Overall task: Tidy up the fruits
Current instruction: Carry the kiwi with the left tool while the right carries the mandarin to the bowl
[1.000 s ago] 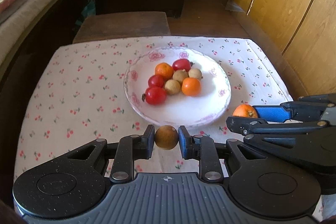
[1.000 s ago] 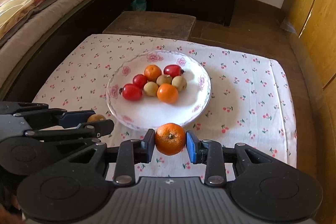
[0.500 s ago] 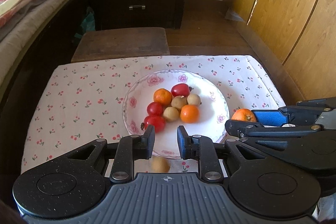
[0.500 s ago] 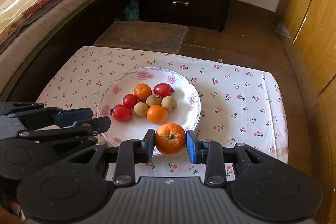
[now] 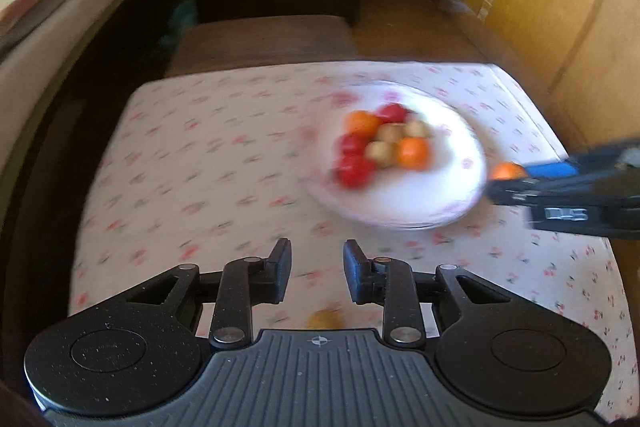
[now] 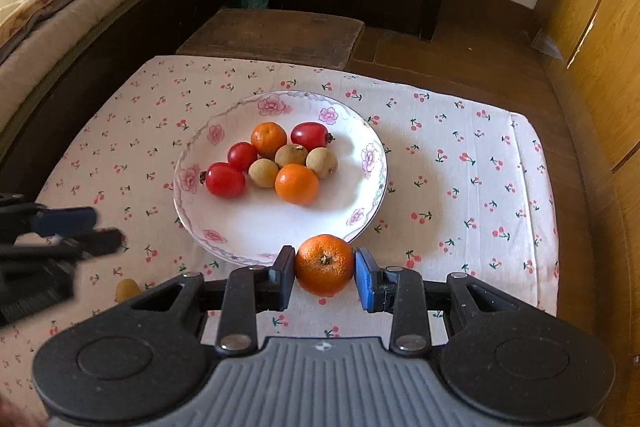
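**Now: one orange gripped, one longan loose on the cloth**

Plainly, the right gripper (image 6: 325, 271) is clamped on an orange (image 6: 325, 270), its two pads pressing the fruit from either side. The orange hangs just at the near rim of the plate (image 6: 362, 195), over the cherry-print cloth (image 6: 472, 187).

The left gripper (image 5: 316, 269) has nothing between its pads; its jaws are opening, with a clear gap and only cloth behind it. A small brown longan (image 5: 325, 319) lies on the cloth just below that gap, half hidden by the gripper's body. From the right wrist view the same longan (image 6: 127, 289) sits on the cloth near the left gripper (image 6: 100, 227), apart from the plate.

The left wrist view is smeared by motion, so fine detail there is lost. It still shows the plate (image 5: 460, 195) to the right of centre and the right gripper (image 5: 516, 179) coming in from the right edge with the orange (image 5: 507, 171) at its tip, beside the plate rim.

On the plate lie eight fruits bunched together: two oranges (image 6: 297, 183), three red tomatoes (image 6: 226, 179) and three longans (image 6: 291, 155). They touch one another towards the far left of the plate; its near half is bare.
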`<action>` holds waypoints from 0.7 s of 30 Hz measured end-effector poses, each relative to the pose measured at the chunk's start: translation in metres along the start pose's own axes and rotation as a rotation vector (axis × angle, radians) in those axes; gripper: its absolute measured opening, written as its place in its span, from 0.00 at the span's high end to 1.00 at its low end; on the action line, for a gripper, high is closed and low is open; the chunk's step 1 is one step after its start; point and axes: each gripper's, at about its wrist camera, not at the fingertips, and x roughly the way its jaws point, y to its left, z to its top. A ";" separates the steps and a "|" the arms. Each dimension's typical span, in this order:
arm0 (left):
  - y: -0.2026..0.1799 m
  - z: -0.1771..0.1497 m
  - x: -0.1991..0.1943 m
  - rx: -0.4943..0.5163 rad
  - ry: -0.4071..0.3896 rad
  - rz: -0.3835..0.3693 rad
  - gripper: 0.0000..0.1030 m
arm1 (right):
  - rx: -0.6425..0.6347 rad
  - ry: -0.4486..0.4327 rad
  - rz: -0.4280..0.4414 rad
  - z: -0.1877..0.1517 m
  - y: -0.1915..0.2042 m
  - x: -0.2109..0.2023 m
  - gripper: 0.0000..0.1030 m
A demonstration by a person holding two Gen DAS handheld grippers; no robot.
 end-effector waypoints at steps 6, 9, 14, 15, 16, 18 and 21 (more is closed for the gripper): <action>0.015 -0.022 0.009 -0.100 0.070 -0.083 0.62 | -0.026 0.000 0.012 -0.001 0.015 0.000 0.68; 0.001 -0.028 0.026 -0.108 0.111 -0.090 0.62 | -0.042 0.011 0.010 -0.003 0.019 0.003 0.68; -0.019 -0.027 0.043 -0.086 0.125 -0.052 0.61 | -0.040 0.015 0.008 -0.005 0.015 0.004 0.68; -0.019 -0.025 0.045 -0.100 0.126 -0.052 0.61 | -0.042 0.017 0.010 -0.005 0.015 0.005 0.68; -0.019 -0.024 0.046 -0.105 0.127 -0.053 0.61 | -0.044 0.018 0.010 -0.006 0.015 0.005 0.68; -0.017 -0.024 0.047 -0.111 0.127 -0.052 0.61 | -0.040 0.017 0.009 -0.006 0.013 0.004 0.68; -0.017 -0.020 0.051 -0.124 0.124 -0.045 0.61 | -0.033 0.011 0.010 -0.005 0.012 0.003 0.68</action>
